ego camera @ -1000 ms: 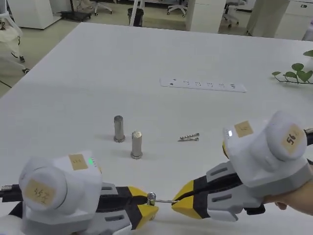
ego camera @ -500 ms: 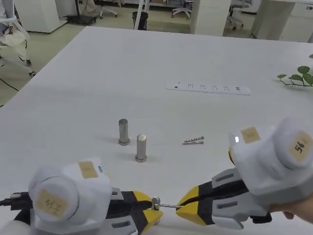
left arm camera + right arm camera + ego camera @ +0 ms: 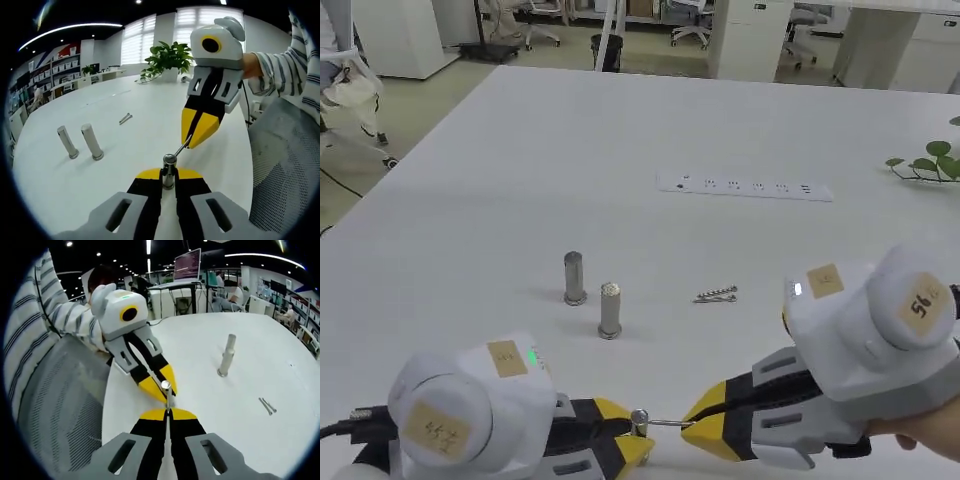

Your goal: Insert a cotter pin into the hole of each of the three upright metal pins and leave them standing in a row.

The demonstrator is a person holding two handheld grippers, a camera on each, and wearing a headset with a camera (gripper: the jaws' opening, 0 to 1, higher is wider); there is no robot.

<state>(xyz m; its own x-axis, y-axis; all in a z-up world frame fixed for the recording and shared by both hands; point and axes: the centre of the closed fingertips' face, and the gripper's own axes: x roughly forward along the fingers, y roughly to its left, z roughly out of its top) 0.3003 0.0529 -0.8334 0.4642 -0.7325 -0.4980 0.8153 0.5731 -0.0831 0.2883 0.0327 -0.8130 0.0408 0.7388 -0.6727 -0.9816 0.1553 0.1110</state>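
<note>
Left gripper (image 3: 169, 176), held low and level above the table's (image 3: 620, 150) near edge, has its jaws closed on a held metal pin (image 3: 169, 165), head up between the yellow tips. Right gripper (image 3: 705, 425) reaches in from the opposite side, its jaws pinched on a cotter pin (image 3: 665, 423) whose tip meets that pin's head. Farther out, a rear standing pin (image 3: 574, 277) and a front standing pin (image 3: 610, 309) are upright, with spare cotter pins (image 3: 717, 295) lying to their right. Since half a second ago, both grippers have kept their places relative to the standing pins.
</note>
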